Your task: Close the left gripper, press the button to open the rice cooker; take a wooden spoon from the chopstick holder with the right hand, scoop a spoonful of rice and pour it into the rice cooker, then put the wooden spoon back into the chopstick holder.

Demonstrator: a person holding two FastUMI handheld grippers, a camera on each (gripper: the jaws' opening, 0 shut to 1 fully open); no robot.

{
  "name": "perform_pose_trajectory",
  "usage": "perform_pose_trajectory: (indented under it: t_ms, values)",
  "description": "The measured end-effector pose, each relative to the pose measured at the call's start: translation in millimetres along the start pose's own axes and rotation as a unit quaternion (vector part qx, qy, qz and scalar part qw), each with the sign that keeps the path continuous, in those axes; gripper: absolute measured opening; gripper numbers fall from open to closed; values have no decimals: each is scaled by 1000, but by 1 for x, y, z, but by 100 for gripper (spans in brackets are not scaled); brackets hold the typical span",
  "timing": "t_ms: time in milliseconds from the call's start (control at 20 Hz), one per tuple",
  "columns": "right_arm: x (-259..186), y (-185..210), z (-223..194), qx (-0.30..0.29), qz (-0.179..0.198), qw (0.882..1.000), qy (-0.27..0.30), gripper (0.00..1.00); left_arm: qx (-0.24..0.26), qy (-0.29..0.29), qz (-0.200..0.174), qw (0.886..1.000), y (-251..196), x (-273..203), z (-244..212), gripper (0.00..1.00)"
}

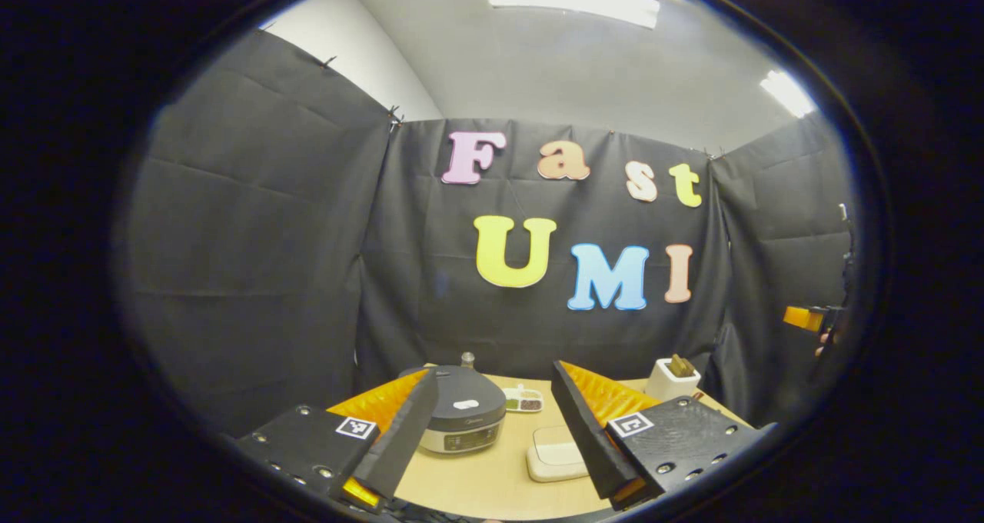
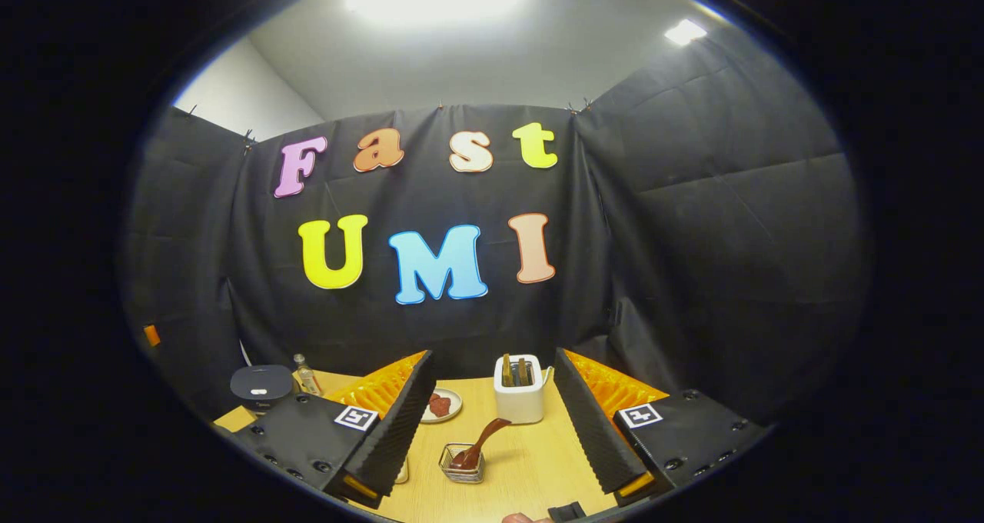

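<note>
Left gripper view first: the left claw (image 1: 492, 419) is spread wide, both fingers well apart, holding nothing and touching nothing. Between them on the wooden worktop (image 1: 477, 481) sits one rice cooker (image 1: 461, 411), lid down, nearer the left finger. One small bottle (image 1: 467, 360) stands just behind it. One little divided dish (image 1: 523, 400) lies beside the cooker, and one flat white pad (image 1: 555, 454) lies nearer the camera, just beside the right finger. One white chopstick holder (image 1: 670, 381) stands farther right with dark handles poking out of its top. Far out at the right edge, part of the other gripper (image 1: 806, 318) shows, a fingertip of the hand holding it just below.

Over to the right gripper view: the right claw (image 2: 492, 423) is spread wide too, empty, clear of everything. Between its fingers stands the chopstick holder (image 2: 519, 392), upright, two slots with dark handles in them. Nearer the camera sits one small glass bowl (image 2: 463, 465) with one wooden spoon (image 2: 480, 444) resting in it, handle tilted up to the right. One small plate (image 2: 440, 406) with something reddish lies just beside the left finger. The rice cooker (image 2: 261, 386) is far left, the bottle (image 2: 306, 375) next to it.
</note>
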State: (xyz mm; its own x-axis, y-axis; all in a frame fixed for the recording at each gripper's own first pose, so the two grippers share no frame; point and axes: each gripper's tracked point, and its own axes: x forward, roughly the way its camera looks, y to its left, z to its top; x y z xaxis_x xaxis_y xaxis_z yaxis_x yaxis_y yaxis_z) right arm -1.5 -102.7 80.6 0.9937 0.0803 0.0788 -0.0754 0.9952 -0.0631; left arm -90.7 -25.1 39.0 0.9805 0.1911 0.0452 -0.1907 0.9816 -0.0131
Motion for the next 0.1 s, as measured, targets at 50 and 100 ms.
perform_pose_trajectory:
  t_ms: [50, 100]
  values:
    - [0, 3, 3, 4, 1, 1000, -2, 98, 3, 1, 5, 1000, 5, -5, 1, 94]
    - [0, 8, 8, 10, 6, 1000, -5, 98, 4, -1, 5, 1000, 6, -8, 3, 94]
